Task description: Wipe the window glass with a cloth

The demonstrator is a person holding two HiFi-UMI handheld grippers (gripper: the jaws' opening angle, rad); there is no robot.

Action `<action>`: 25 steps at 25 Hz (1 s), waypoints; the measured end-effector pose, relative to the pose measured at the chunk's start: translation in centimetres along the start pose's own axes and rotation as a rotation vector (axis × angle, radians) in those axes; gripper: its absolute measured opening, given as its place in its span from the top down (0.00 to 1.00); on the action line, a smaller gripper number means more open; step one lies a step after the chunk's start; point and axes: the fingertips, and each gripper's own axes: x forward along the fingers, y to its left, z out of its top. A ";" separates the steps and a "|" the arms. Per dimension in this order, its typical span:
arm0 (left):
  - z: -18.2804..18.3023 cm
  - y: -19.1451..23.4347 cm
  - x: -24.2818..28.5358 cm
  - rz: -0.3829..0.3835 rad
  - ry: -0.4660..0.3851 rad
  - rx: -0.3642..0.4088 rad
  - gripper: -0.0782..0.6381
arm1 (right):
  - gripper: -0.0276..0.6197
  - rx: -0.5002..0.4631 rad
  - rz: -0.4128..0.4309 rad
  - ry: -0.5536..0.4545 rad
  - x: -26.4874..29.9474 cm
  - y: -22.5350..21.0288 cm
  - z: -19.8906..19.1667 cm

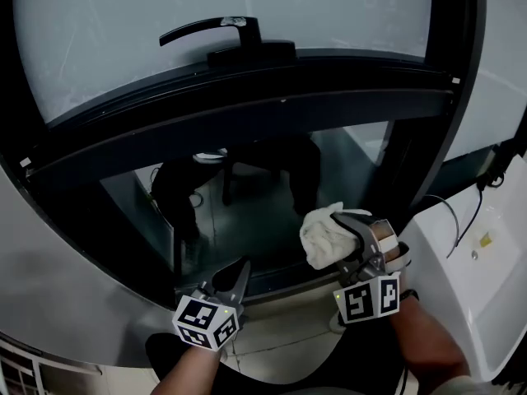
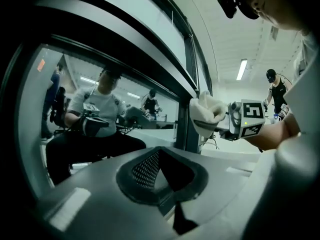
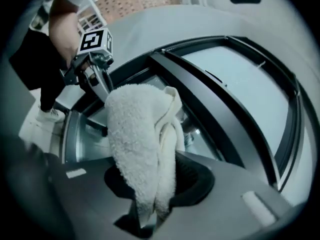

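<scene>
A white terry cloth (image 1: pixel 323 235) is bunched in my right gripper (image 1: pixel 344 239), which is shut on it. It hangs in front of the right part of the lower window pane (image 1: pixel 247 212); I cannot tell whether it touches the glass. In the right gripper view the cloth (image 3: pixel 142 144) fills the jaws and hides the fingertips. My left gripper (image 1: pixel 235 276) is lower and to the left, near the pane's bottom edge. Its jaws are shut with nothing in them, as the left gripper view (image 2: pixel 161 170) also shows. From there the cloth (image 2: pixel 206 113) appears off to the right.
A thick black window frame (image 1: pixel 247 105) crosses above the lower pane, with a black handle (image 1: pixel 221 31) on the frosted upper pane. A white unit (image 1: pixel 469 278) with cables stands close on the right. A seated person (image 2: pixel 95 114) shows through the glass.
</scene>
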 end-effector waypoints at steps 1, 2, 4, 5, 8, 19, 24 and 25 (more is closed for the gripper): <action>0.1 0.3 0.6 -0.005 -0.004 0.004 0.87 | 0.77 -0.051 -0.030 -0.001 0.7 -1.0 0.5; 0.2 0.6 1.2 -0.009 -0.008 0.007 0.87 | 0.77 -0.103 -0.060 0.001 1.5 -1.9 0.9; 0.5 1.2 2.3 -0.019 -0.019 0.014 0.87 | 0.77 -0.197 -0.117 0.011 3.1 -3.6 1.8; 0.6 1.6 2.9 -0.023 -0.024 0.019 0.87 | 0.77 -0.229 -0.141 0.017 3.9 -4.3 2.1; 0.1 2.8 4.4 -0.031 -0.028 0.057 0.87 | 0.77 -0.283 -0.201 0.037 6.4 -6.1 3.1; -5.9 5.6 5.7 -0.079 0.040 0.038 0.87 | 0.77 -0.381 -0.338 0.099 12.2 -8.6 5.1; -7.4 6.1 5.2 -0.100 0.055 0.031 0.87 | 0.77 -0.378 -0.351 0.129 13.4 -9.1 5.0; -7.7 6.2 5.3 -0.103 0.056 0.016 0.87 | 0.77 -0.378 -0.350 0.132 13.6 -9.1 5.0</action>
